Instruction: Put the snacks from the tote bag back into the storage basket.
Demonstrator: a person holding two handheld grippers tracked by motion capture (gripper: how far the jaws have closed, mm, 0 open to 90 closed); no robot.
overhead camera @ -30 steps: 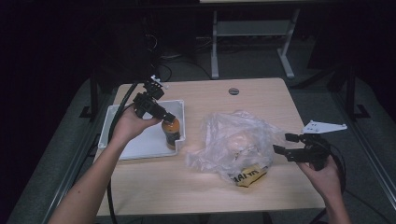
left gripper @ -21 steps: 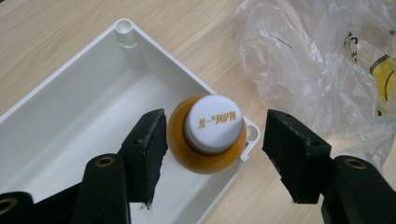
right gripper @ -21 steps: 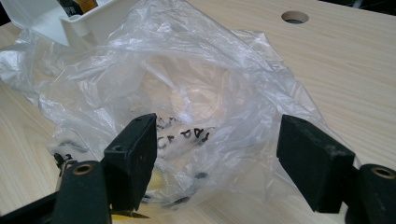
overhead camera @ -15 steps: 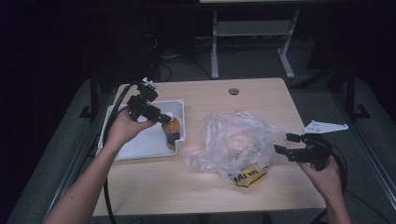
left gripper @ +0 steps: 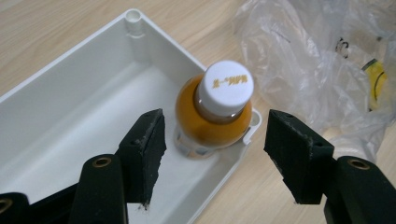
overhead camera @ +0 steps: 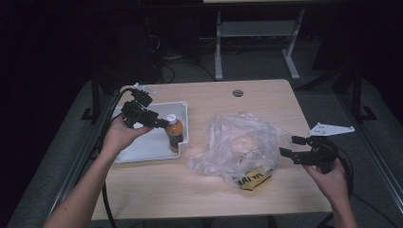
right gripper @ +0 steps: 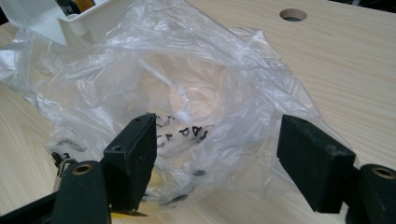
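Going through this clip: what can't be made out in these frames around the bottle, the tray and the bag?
- Bottle: label and base, left gripper view; seen from above, its own shoulder and the tray wall hide them.
- Plastic bag: contents, right gripper view; crumpled film blurs them.
- Yellow printed item: lettering, high view; too small and dim.
- Cap print, left gripper view: too fine to read.

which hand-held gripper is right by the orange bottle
The left hand-held gripper, over the white tray, jaws open just short of the orange bottle. The right hand-held gripper sits beside the plastic bag.
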